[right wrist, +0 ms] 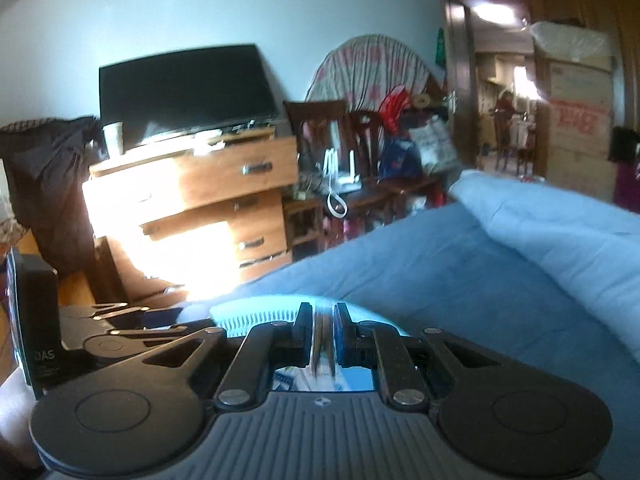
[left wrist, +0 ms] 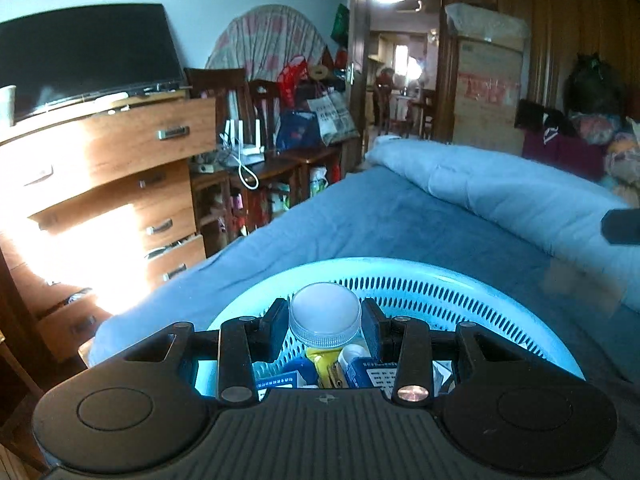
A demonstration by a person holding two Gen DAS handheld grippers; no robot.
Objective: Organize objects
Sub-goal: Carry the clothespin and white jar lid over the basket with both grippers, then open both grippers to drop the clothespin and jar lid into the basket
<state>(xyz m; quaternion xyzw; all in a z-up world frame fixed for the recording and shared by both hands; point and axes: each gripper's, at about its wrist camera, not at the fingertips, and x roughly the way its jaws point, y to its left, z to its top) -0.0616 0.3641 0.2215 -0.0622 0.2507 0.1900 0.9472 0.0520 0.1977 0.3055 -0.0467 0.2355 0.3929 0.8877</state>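
The left tongs [left wrist: 325,322] clench a ridged white bottle cap [left wrist: 325,314] above the pale-blue perforated basket [left wrist: 460,292], which sits on the blue bed [left wrist: 360,220] crowded with small boxes. The right tongs [right wrist: 323,332] pinch a thin, blurred object I cannot identify. A wooden dresser [left wrist: 120,184] with open drawers stands beside the bed.

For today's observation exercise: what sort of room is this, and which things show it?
Most likely a lived-in bedroom: a bed with a blue cover and rolled quilt, a wooden chest of drawers, and a television on top.
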